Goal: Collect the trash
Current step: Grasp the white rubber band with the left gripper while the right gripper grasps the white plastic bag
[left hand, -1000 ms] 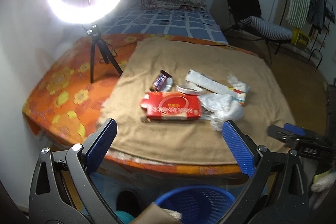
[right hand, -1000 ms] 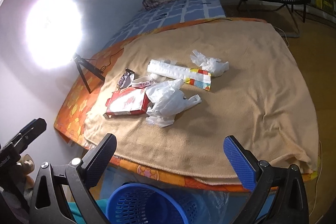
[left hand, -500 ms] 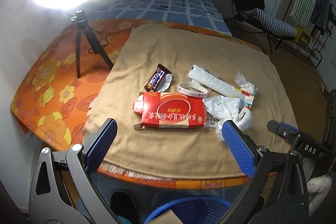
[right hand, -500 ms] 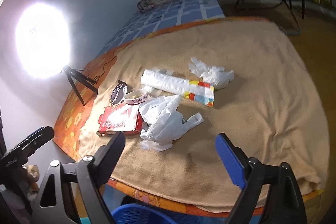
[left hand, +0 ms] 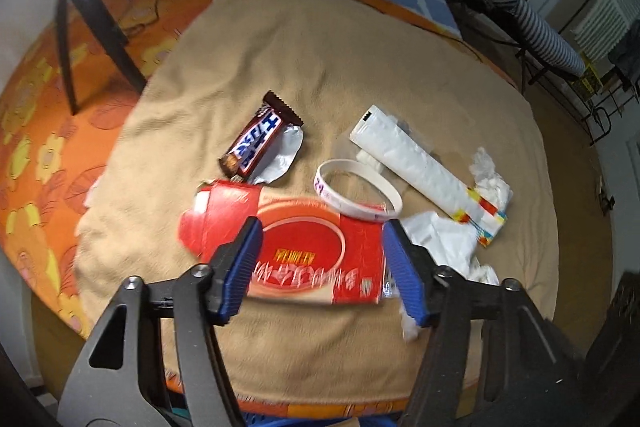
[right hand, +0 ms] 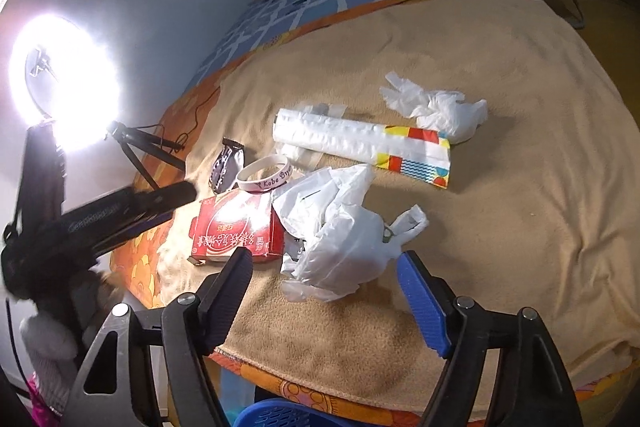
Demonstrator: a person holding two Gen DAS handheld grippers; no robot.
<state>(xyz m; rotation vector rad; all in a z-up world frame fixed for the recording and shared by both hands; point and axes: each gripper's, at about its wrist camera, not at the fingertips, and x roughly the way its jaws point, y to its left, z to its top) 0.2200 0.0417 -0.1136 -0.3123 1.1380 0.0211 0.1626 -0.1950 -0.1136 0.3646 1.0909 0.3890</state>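
Trash lies on a tan blanket (left hand: 360, 47): a red carton (left hand: 312, 251), a chocolate bar wrapper (left hand: 260, 143), a white wristband (left hand: 356, 191), a long white packet (left hand: 424, 171), a crumpled tissue (left hand: 492, 183) and a white plastic bag (right hand: 340, 227). My left gripper (left hand: 320, 259) is open, its jaws either side of the red carton, just above it. My right gripper (right hand: 324, 279) is open and frames the near end of the plastic bag. The carton (right hand: 236, 227) also shows in the right wrist view.
A ring light (right hand: 64, 83) on a black tripod (left hand: 80, 27) stands at the left on the orange floral sheet (left hand: 36, 147). A blue basket rim (right hand: 288, 415) sits below the bed's near edge. A striped chair (left hand: 548, 35) stands at the back right.
Both grippers have moved forward and down toward the trash. The left now straddles the red carton with narrower jaws; the right has closed in on the plastic bag.
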